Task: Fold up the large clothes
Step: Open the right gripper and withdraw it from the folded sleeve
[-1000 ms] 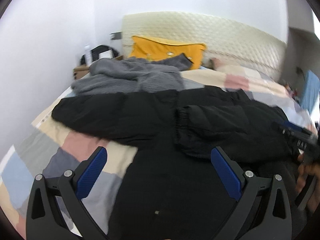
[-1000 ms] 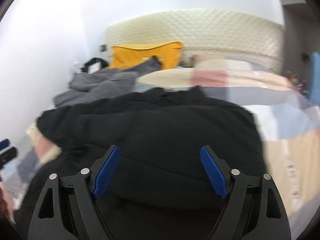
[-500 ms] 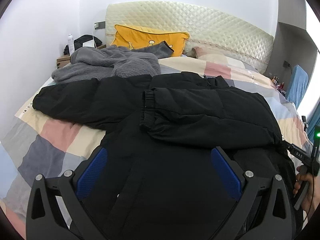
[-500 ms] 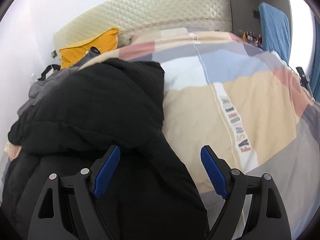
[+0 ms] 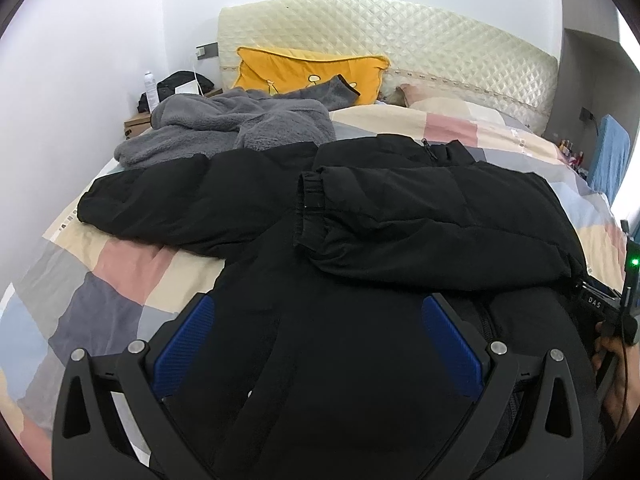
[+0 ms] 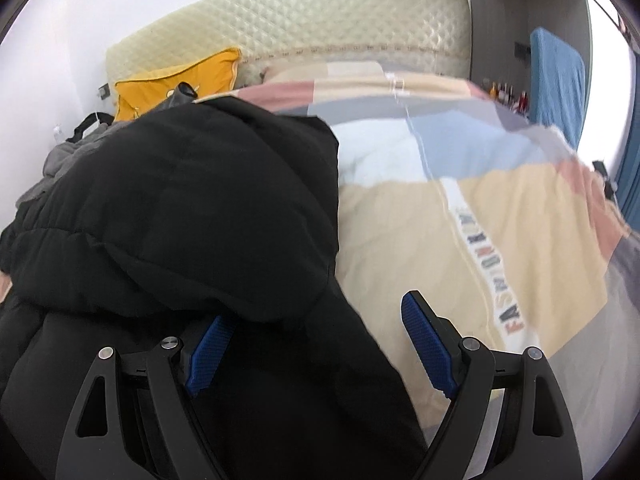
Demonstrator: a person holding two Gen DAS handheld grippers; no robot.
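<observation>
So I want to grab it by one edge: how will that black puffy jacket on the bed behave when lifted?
The black jacket will probably flop and drape, since its sleeve already lies folded limply across the body. It looks puffy and quilted, so likely light for its bulk. The smooth shell may slip in the tongs.

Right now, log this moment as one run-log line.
stage: folding black jacket on bed | one sleeve folded across | left tongs open | right tongs open at jacket edge
</observation>
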